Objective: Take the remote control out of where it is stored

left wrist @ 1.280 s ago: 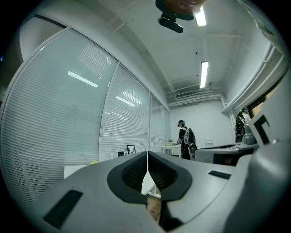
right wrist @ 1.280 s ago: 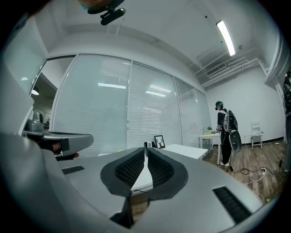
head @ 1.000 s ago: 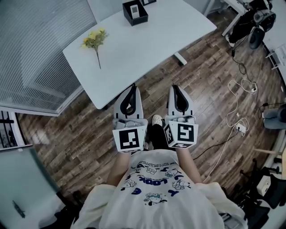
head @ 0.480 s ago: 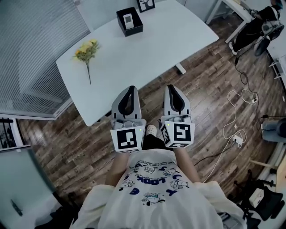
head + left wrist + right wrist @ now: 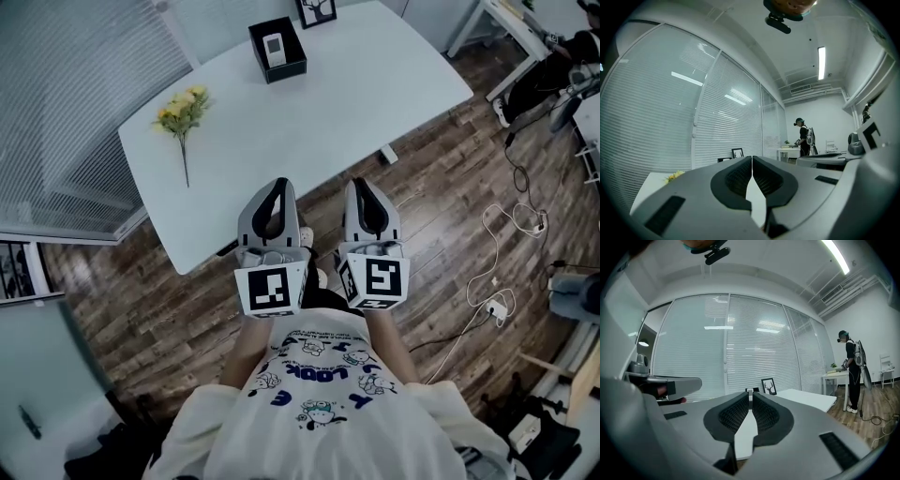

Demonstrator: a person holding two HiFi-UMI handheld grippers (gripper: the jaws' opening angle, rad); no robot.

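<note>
An office with a plank floor (image 5: 169, 309) and slatted blinds (image 5: 66, 112) along the left wall; a white tabletop (image 5: 319, 103) lies ahead of the person. Nearest, the left tongs (image 5: 278, 185) and right tongs (image 5: 364, 183) are held side by side, about level, just short of the near edge of the tabletop. Both are closed tip to tip with nothing between them. Toward the left edge of the tabletop lies a sprig of yellow flowers (image 5: 183, 105). At the far edge stands an open black box (image 5: 288, 73) with the pale remote control (image 5: 275, 45) inside it, and a small picture frame (image 5: 317, 11) just beyond. The remote is probably light, rigid and smooth-cased, so it could slip. Pinching it across its long sides near the exposed end looks safest.
</note>
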